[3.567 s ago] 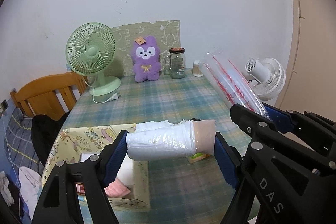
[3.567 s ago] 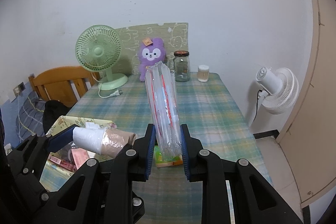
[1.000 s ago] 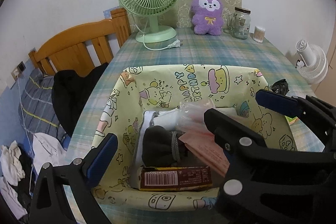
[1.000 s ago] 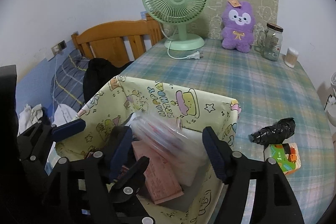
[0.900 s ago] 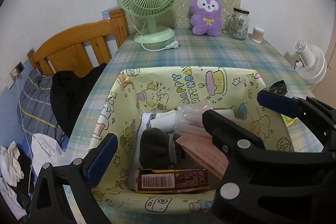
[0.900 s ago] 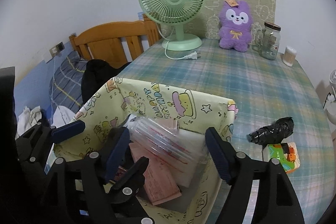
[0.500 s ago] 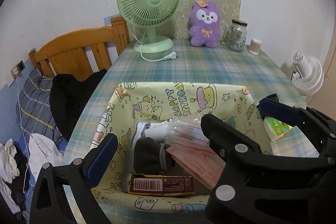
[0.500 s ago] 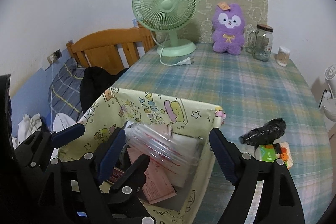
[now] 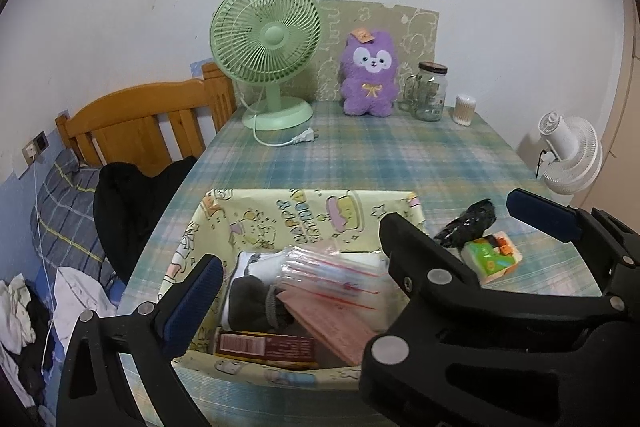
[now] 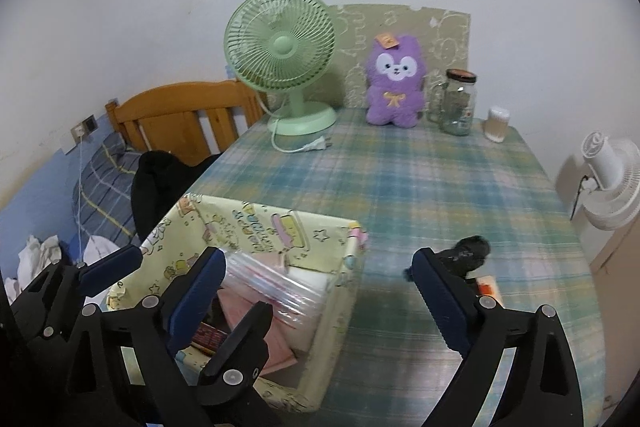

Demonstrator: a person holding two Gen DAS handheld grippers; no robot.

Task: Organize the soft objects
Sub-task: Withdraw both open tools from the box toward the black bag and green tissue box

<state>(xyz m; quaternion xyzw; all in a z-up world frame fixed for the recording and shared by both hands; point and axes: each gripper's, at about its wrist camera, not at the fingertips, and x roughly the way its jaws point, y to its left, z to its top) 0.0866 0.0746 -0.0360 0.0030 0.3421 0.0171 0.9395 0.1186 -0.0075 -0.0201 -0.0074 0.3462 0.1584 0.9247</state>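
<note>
Both grippers are held above the near end of the bench (image 9: pixel 400 155), and nothing is carried in either. The left gripper (image 9: pixel 296 251) is seen with its fingers (image 9: pixel 196 291) spread wide over the yellow box (image 9: pixel 296 215); the right gripper (image 10: pixel 320 291) is likewise spread, one finger over the box's right wall and the other over the bare plaid cloth.

Inside the box, a clear plastic bag pack (image 9: pixel 332 271) is laid across a pink packet (image 9: pixel 328 323), a dark grey soft item (image 9: pixel 252 303) and a brown wrapper (image 9: pixel 264 347). The step in hand is judged to be the gap between a finished deposit and the next pick.

Two things are left on the bench just right of the box: a black crumpled bag (image 9: pixel 468 223) and, touching it on the near side, a green tissue pack (image 9: pixel 492 259). In the right wrist view the black bag (image 10: pixel 470 251) is partly hidden behind the right finger.

For the next move, the right gripper would most likely be carried right and lowered so that the black bag is bracketed between the fingers. Care would be called for so that the tissue pack is not pinched along with it.
</note>
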